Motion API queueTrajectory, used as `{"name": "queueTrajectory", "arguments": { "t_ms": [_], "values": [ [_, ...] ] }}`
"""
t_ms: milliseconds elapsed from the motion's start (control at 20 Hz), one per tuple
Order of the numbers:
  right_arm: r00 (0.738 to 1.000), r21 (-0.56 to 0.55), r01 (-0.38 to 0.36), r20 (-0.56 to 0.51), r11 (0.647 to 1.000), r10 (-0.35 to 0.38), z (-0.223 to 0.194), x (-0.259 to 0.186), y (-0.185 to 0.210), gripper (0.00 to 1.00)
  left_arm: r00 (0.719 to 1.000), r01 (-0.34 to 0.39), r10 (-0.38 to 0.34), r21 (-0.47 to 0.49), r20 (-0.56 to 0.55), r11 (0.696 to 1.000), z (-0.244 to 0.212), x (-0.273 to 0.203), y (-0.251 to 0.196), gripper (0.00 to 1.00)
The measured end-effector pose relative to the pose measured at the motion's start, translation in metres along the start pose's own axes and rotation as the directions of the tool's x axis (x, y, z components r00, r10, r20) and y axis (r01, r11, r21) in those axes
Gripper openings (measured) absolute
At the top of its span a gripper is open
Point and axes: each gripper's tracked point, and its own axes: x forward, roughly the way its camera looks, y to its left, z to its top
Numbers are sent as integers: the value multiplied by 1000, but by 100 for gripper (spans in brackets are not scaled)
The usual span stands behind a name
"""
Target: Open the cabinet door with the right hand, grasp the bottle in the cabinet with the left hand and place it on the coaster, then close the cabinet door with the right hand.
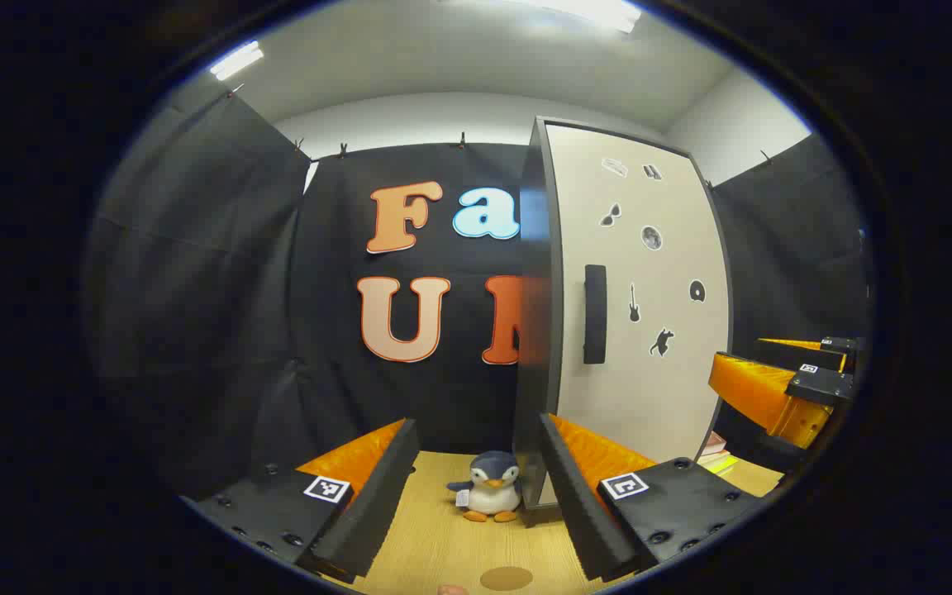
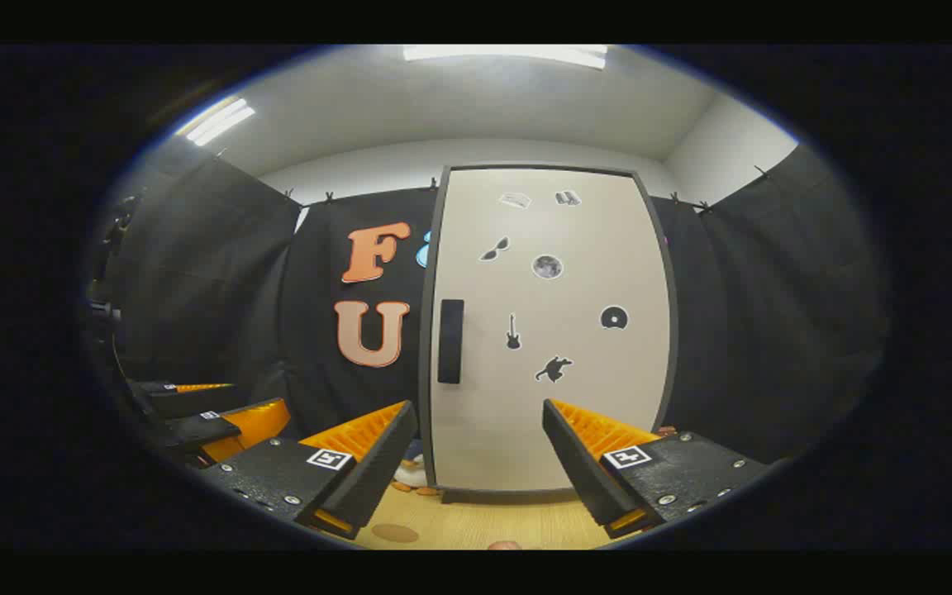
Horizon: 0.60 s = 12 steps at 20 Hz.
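Fingers of both grippers (image 1: 476, 496) (image 2: 476, 471) spread, empty — cabinet door (image 2: 550, 347) shut.

I see a cream cabinet door (image 2: 550, 330) with a dark frame, black handle (image 2: 450, 340) at nine o'clock and black stickers; a grey-and-white penguin toy (image 1: 488, 487), a brown coaster (image 1: 506, 578), a light woodgrain tabletop (image 1: 443, 537).

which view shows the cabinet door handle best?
Right gripper view: the handle sits on the door seen square-on, between the open fingers. Left gripper view shows the handle too, on a door seen obliquely.
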Motion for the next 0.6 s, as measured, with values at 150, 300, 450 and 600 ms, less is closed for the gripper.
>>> {"name": "queueTrajectory", "arguments": {
  "t_ms": [150,300,450,600],
  "values": [
    [1000,-5,20,-18,1000,-20,-7,5,2,95,1000,-3,3,13,-6,1000,1,1,9,95],
    [999,-3,27,-44,1000,-27,-17,13,9,95,1000,5,-4,32,-10,999,1,7,15,95],
    [998,-9,40,-47,999,-41,-20,22,15,95,1000,2,-3,65,8,998,4,14,24,94],
    [998,-15,48,-50,999,-49,-22,32,22,95,1000,8,-9,76,21,997,6,22,28,94]
  ]
}}
